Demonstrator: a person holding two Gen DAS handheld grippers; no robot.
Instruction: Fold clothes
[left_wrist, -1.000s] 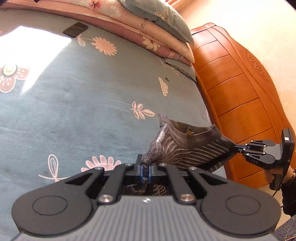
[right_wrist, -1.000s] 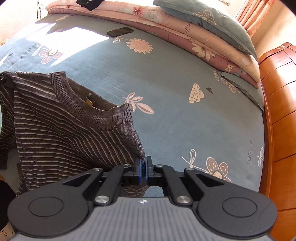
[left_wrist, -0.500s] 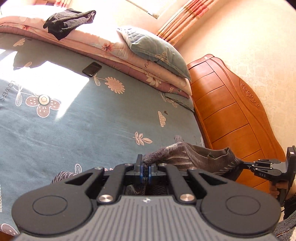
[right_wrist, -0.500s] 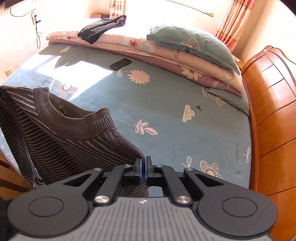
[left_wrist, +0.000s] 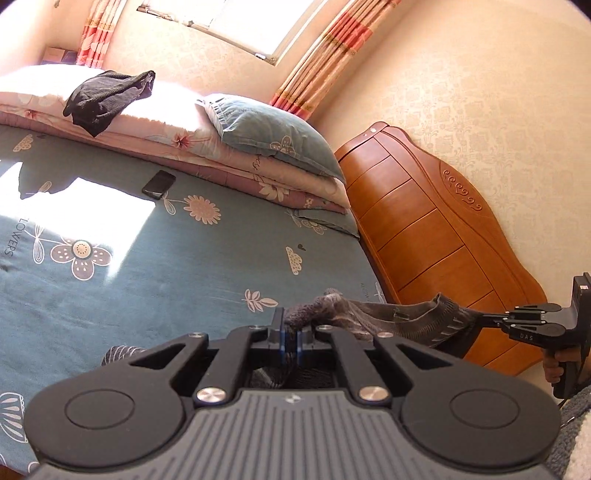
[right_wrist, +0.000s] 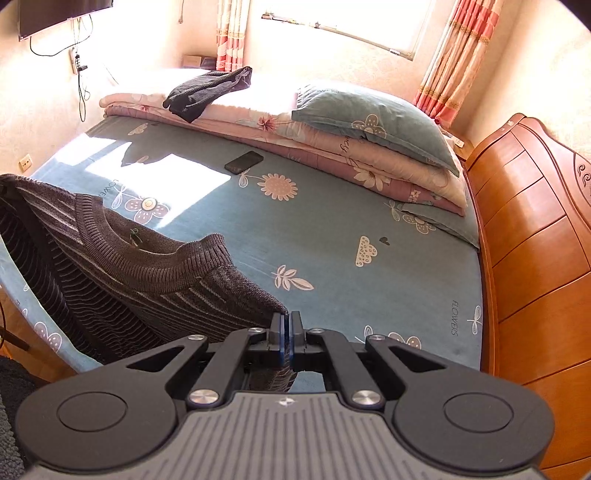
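A brown striped knit sweater hangs stretched in the air above the near edge of the bed, neckline facing up. My right gripper is shut on one shoulder of it. My left gripper is shut on the other shoulder, where the grey-brown knit bunches at the pads. In the left wrist view the right gripper shows at the far right, held by a hand, with the collar spanning between the two grippers. The sweater's body drops below the frame.
The bed has a teal floral sheet. A black phone lies on it. Folded pink quilts and a teal pillow are stacked at the far side, with a dark garment on top. A wooden headboard stands on the right.
Both grippers have risen together with the sweater, which has lifted off the bed. The views now take in the window, curtains and pillows. Both grips have stayed shut.
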